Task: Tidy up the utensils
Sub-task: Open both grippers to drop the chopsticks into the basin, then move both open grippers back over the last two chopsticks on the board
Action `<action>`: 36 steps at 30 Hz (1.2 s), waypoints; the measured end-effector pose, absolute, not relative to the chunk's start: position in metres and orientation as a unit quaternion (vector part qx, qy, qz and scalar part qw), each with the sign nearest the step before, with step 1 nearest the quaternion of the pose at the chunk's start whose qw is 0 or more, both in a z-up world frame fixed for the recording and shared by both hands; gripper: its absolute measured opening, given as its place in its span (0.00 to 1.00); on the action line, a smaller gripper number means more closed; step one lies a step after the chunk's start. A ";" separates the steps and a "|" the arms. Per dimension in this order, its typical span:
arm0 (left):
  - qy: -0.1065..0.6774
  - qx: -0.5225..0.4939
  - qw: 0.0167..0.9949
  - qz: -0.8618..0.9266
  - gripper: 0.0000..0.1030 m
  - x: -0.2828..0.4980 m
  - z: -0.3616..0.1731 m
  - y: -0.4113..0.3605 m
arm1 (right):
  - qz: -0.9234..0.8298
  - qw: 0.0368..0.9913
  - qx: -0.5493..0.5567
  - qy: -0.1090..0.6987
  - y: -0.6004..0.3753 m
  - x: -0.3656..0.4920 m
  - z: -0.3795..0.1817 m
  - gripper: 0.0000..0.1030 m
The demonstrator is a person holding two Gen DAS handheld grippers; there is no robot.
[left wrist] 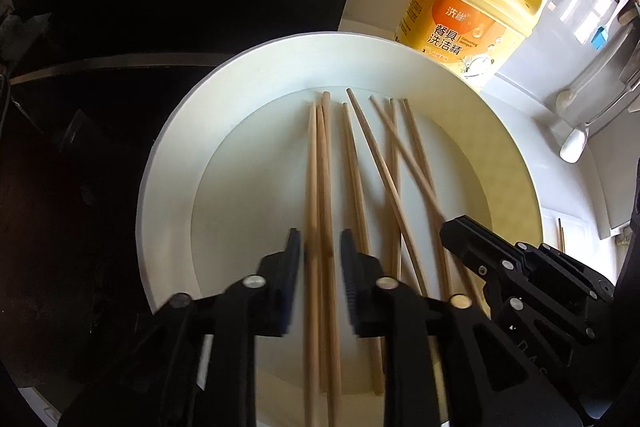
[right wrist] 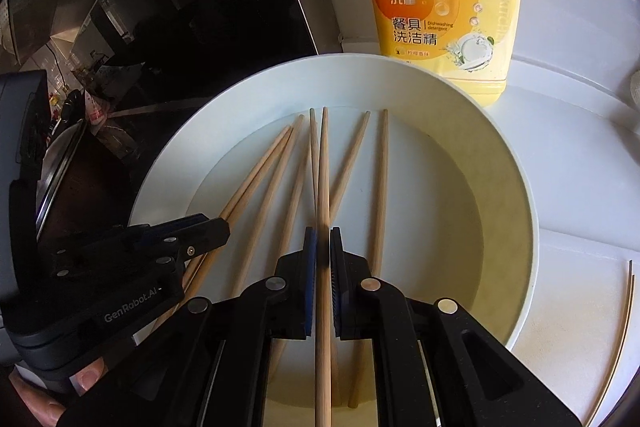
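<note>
Several wooden chopsticks (left wrist: 352, 167) lay lengthwise in your white basin (left wrist: 168, 163), tips toward the "Dishwashing detergent" jug (right wrist: 444, 7), your right gripper (right wrist: 323, 247) clamped one chopstick (right wrist: 323, 187), your left gripper (left wrist: 320, 251) straddled two, jaws apart.

Home kitchen, white counter (right wrist: 580, 187), yellow dish detergent jug (right wrist: 442, 7), black glass cooktop (left wrist: 160, 7), hanging spoons (left wrist: 576, 143)
</note>
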State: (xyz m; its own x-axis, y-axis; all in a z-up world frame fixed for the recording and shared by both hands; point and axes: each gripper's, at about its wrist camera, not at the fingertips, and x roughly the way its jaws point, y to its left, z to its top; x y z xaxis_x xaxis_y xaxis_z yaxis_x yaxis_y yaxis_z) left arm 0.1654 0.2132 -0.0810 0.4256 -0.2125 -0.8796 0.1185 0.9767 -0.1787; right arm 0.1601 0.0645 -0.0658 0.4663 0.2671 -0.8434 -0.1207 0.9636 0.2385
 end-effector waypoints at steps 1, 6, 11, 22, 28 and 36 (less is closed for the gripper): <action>0.524 -0.048 0.845 -0.094 0.55 0.165 -0.080 0.215 | 0.106 0.855 0.071 0.503 0.064 0.159 -0.065 0.21; 0.506 -0.052 0.857 -0.079 0.74 0.160 -0.068 0.226 | 0.087 0.866 0.069 0.488 0.054 0.152 -0.057 0.26; 0.503 -0.051 0.861 -0.062 0.76 0.158 -0.066 0.229 | 0.081 0.867 0.071 0.486 0.050 0.146 -0.054 0.30; 0.506 -0.045 0.861 -0.040 0.76 0.141 -0.062 0.236 | 0.076 0.870 0.067 0.482 0.045 0.132 -0.047 0.37; 0.500 -0.040 0.864 -0.036 0.77 0.131 -0.054 0.232 | 0.079 0.874 0.067 0.475 0.043 0.121 -0.039 0.40; 0.489 -0.026 0.871 -0.032 0.82 0.112 -0.044 0.213 | 0.077 0.881 0.072 0.462 0.023 0.098 -0.028 0.45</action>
State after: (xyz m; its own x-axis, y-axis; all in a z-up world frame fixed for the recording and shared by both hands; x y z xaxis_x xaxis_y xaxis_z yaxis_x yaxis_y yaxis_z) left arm 0.1116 0.2131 -0.0435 0.5197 -0.0808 -0.8505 0.0300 0.9966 -0.0764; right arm 0.0982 0.0231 -0.0276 0.5614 0.2026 -0.8024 -0.0702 0.9777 0.1978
